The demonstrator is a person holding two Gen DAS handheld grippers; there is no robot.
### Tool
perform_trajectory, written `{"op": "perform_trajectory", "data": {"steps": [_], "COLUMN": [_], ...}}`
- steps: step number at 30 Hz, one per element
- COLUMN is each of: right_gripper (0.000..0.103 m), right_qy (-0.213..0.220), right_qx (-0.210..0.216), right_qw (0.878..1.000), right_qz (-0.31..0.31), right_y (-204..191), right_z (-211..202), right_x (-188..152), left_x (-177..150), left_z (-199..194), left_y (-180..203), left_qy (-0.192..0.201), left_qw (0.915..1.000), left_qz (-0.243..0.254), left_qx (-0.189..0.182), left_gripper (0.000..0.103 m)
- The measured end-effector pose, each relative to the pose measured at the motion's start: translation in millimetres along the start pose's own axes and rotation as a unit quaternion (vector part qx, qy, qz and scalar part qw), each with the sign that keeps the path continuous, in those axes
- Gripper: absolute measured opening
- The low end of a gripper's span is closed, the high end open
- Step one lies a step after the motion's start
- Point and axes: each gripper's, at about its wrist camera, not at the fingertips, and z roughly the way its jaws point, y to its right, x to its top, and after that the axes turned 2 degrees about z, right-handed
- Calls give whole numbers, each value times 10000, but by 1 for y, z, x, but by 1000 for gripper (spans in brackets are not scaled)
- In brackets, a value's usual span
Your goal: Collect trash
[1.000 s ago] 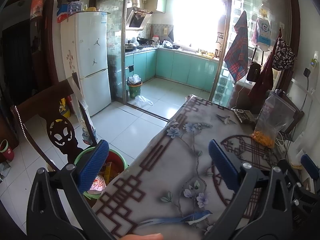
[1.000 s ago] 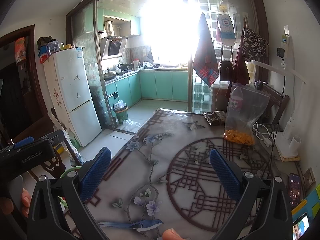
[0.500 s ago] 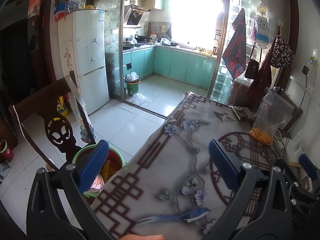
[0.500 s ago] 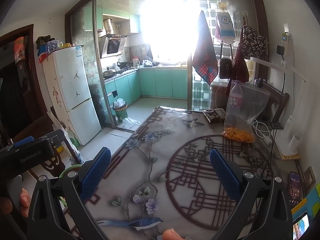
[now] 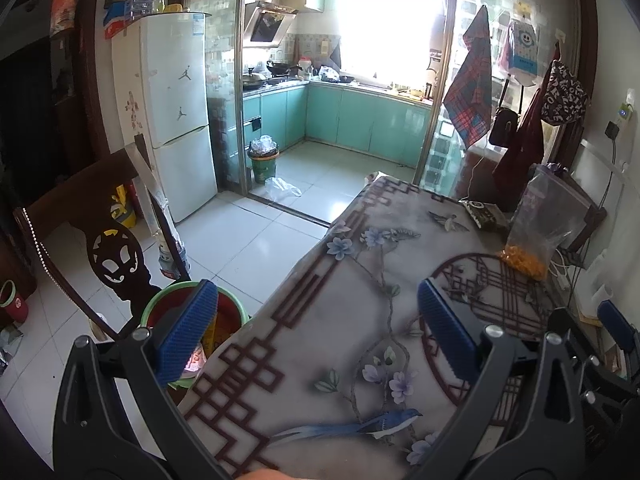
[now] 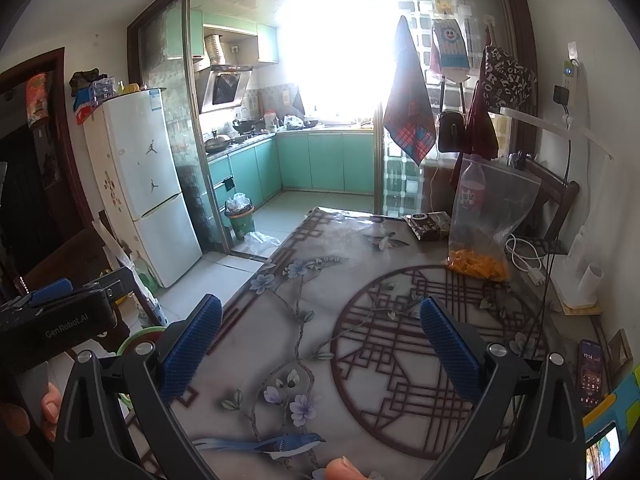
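My left gripper [image 5: 318, 320] is open and empty above the near left part of the patterned table [image 5: 344, 312]. My right gripper [image 6: 320, 336] is open and empty over the table's near middle [image 6: 360, 360]. A green-rimmed red trash bucket [image 5: 180, 308] with wrappers inside stands on the floor at the table's left edge, partly hidden by my left finger; its rim shows in the right wrist view [image 6: 138, 340]. A dark snack wrapper [image 6: 428, 224] lies at the table's far side, also in the left wrist view [image 5: 484, 214]. The left gripper's body [image 6: 60, 320] shows at the left.
A clear bag of orange snacks [image 6: 484, 236] with a bottle behind it stands far right. A phone [image 6: 590, 372], cables and a white holder [image 6: 580, 284] lie along the right edge. A carved wooden chair [image 5: 100, 248] stands left of the table. A fridge [image 5: 176, 120] and a kitchen bin [image 5: 264, 160] are beyond.
Both grippers have drifted slightly back and up over the table; the view has shifted a little. Both stay open and empty.
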Motion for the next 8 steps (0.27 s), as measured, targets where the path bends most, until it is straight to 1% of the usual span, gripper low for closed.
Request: {"op": "perform_trajectory", "data": {"steps": [2, 4, 5, 7, 8], "right_gripper": [96, 96, 96, 96, 96], "right_qy": [-176, -557, -870, -1198, -1429], "right_qx": [42, 25, -16, -88, -176], "right_qw": [9998, 9982, 9955, 9912, 9872], "right_qz": [83, 241, 378, 554, 680], "right_y": [4, 12, 22, 34, 46], "right_z": [13, 37, 57, 84, 102], "right_x": [-6, -19, -34, -58, -79], "left_x": [-1, -5, -9, -21, -26], "left_z": [6, 16, 24, 41, 48], "left_y": [1, 1, 1, 1, 1], "left_qy": [-65, -193, -283, -454, -514], "left_qw": [10000, 9997, 9995, 9987, 9983], "left_qz": [26, 14, 13, 58, 81], "left_qx": [-51, -124, -172, -239, -273], "left_gripper": [98, 98, 98, 98, 98]}}
